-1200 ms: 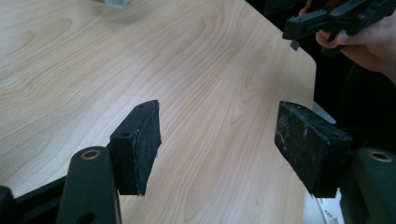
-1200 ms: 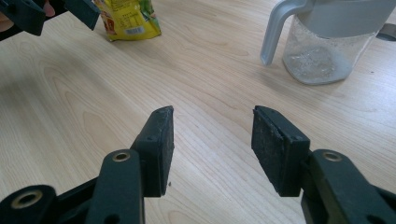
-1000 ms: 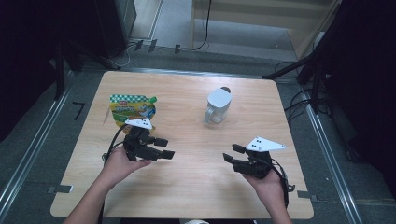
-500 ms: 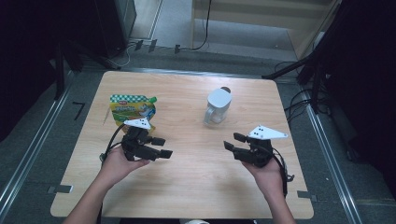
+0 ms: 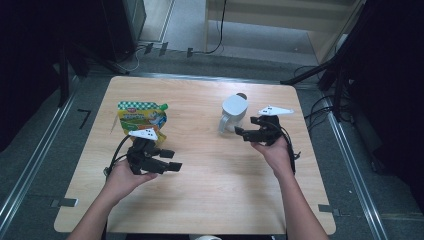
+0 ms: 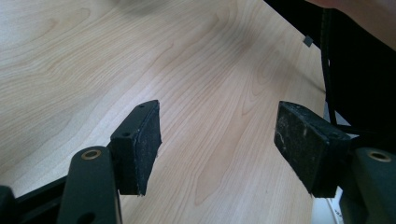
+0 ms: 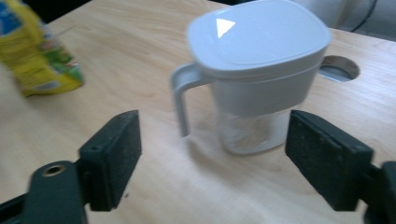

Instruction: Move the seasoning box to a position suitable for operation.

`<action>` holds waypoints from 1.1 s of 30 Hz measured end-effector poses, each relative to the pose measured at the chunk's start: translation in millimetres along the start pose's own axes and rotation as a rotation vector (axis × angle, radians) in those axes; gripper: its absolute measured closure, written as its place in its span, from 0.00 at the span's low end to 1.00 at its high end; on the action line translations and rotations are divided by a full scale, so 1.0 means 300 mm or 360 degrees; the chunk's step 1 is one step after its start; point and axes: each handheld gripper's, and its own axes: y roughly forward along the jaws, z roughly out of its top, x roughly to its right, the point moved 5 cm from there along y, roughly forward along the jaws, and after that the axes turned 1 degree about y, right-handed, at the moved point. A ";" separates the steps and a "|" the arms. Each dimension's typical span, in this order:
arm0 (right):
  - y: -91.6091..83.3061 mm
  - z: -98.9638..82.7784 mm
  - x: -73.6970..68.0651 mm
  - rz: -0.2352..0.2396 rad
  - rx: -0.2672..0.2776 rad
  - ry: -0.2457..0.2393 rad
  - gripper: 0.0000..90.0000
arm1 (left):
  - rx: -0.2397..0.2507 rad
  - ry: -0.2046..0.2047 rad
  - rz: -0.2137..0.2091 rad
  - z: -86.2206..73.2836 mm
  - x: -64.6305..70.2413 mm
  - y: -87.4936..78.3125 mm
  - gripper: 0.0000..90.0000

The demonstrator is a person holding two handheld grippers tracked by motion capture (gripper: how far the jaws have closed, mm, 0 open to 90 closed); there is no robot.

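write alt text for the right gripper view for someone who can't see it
A small clear plastic jug with a white lid and white handle stands on a light wooden table, just beyond the right gripper, whose two black jaws stand open and empty. A yellow and green snack pouch lies at far left, blurred.

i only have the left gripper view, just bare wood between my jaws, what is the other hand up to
Observer: The right gripper has reached the white-lidded jug. Its jaws have just been opening, and nothing is between them yet.
Operator: which way is the jug's handle facing
Observer: In the right gripper view the handle sticks out on the jug's left, toward the left pad.
Operator: anything near my own gripper
Observer: Yes, the high view shows a yellow and green pouch lying on the table just beyond the left gripper, which is open and empty.
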 end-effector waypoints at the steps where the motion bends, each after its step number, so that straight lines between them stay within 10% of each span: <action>1: 0.021 0.003 0.016 -0.0004 -0.0005 0.0029 0.20 | 0.0000 -0.0006 0.0003 -0.001 -0.002 -0.004 0.36; 11: 0.171 0.010 0.086 -0.0134 -0.0065 -0.0045 0.16 | 0.0004 -0.0034 0.0035 -0.021 -0.015 -0.023 0.36; 33: 0.332 -0.003 0.108 -0.0023 0.0139 -0.0007 0.11 | -0.0032 -0.0043 0.0023 -0.022 -0.019 0.013 0.36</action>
